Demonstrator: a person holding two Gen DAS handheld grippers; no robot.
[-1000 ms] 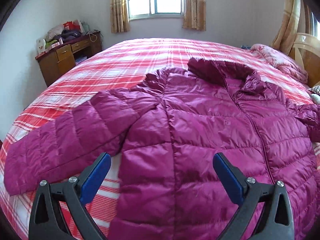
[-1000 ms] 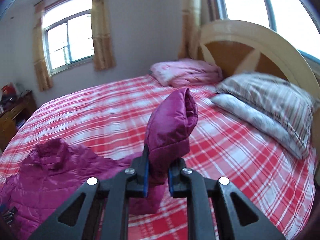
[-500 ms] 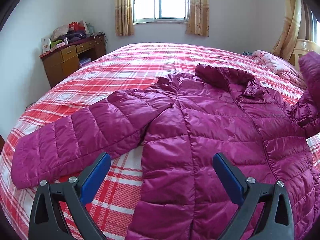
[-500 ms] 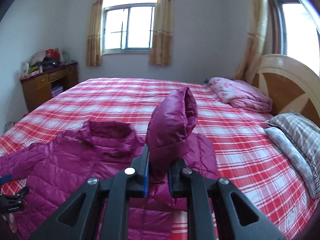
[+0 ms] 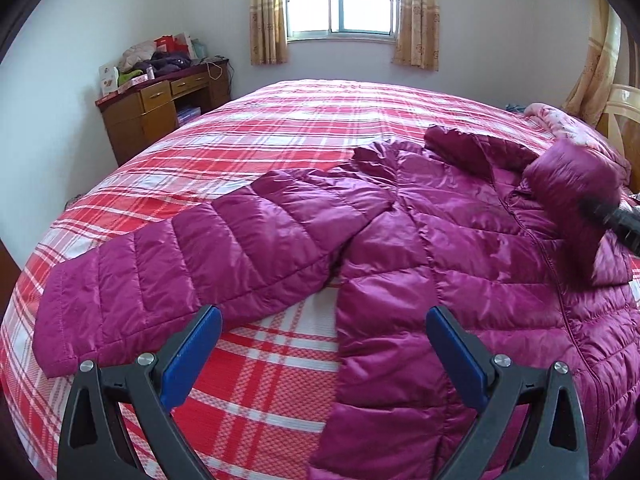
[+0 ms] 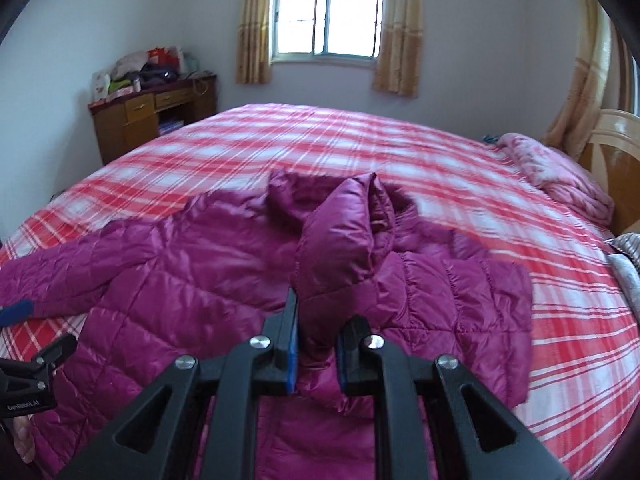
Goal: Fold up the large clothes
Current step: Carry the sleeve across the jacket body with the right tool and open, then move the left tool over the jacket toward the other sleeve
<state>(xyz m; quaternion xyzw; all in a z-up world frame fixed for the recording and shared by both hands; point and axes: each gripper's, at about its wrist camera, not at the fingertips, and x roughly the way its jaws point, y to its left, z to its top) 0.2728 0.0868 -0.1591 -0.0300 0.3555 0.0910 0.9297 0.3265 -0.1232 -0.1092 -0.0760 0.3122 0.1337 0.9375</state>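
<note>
The purple quilted jacket (image 5: 460,248) lies front side up on the bed (image 5: 312,128), with the collar toward the window and the zipper closed. One sleeve (image 5: 192,264) stretches flat to the side, near the bed's edge. The other sleeve (image 6: 340,248) is lifted over the chest, and the right tongs (image 6: 316,354) are pressed together on it, pinching it near the cuff end. The left tongs (image 5: 322,354) are spread wide and hold nothing; they hang above the gap between the flat sleeve and the jacket's side.

I judge the jacket light and very soft, full of air, so it bends anywhere but springs back after a fold. The shiny cloth looks slippery. A good place to hold is a stitched seam or the cuff, where the padding is thin. A folded sleeve probably needs pressing down to stay.
</note>
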